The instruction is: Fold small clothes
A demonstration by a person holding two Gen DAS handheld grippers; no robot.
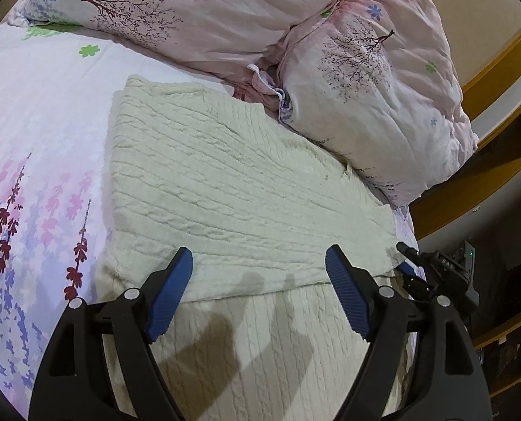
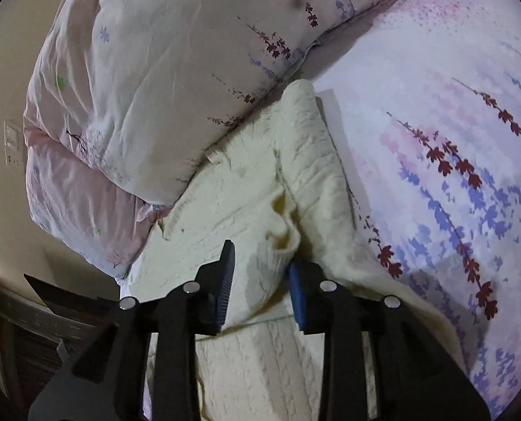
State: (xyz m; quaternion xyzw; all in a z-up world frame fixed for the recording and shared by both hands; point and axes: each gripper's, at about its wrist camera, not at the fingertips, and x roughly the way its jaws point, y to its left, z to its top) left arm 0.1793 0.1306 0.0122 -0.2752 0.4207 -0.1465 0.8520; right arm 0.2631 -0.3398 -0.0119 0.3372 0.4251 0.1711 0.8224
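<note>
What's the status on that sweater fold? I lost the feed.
Left gripper open above cream sweater. Right gripper part open, a sweater fold between its fingers. Pillow butts against sweater's far edge.

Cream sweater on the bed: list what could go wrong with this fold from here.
1. A bunched sweater fold sits between the right gripper pads; pulling now could drag the folded layers askew.
2. The left gripper hangs open above the folded edge, so nothing pins that side.
3. The pillow overlaps the sweater's far edge and may snag it.
</note>
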